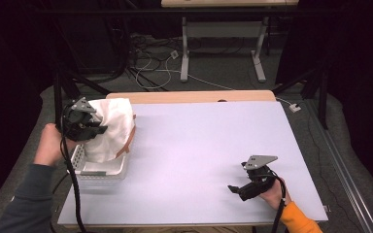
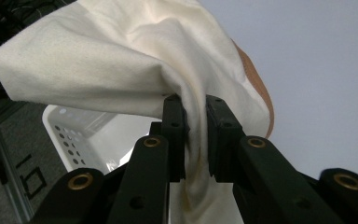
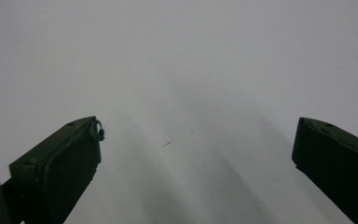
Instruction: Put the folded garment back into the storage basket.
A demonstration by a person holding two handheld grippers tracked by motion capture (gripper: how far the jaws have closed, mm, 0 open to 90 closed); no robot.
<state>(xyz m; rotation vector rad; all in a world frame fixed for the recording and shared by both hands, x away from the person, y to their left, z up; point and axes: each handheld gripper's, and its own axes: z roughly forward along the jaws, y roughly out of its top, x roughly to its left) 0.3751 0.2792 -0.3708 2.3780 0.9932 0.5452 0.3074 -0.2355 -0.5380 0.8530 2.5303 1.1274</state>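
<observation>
The left gripper's fingers point(image 2: 216, 135) are pinched together on a fold of the cream cloth point(image 2: 121, 60), which passes straight between the pads and is gripped firmly. From that pinch the cloth spreads upward and outward as a broad drape, with a brown strap or trim point(image 2: 256, 84) curving down its far side. Directly below the fingers sits the white perforated basket point(image 2: 70, 140), and the cloth's lower end hangs toward its opening.

In the high view the left gripper point(image 1: 97, 130) is over the bench's point(image 1: 204, 145) left edge, holding the cloth point(image 1: 110, 127) above the basket point(image 1: 102, 171), whose long axis runs roughly along that edge. The cloth's bulk lies on the side of the fingers toward the bench's middle, draped over the basket's far end, so the coming move likely turns on lowering or lifting it in line with the basket's opening.

The right gripper point(image 1: 233, 188) rests near the bench's front right corner, well apart from the basket. Its fingers point(image 3: 60, 163) stand wide open with nothing between them, over bare bench.
</observation>
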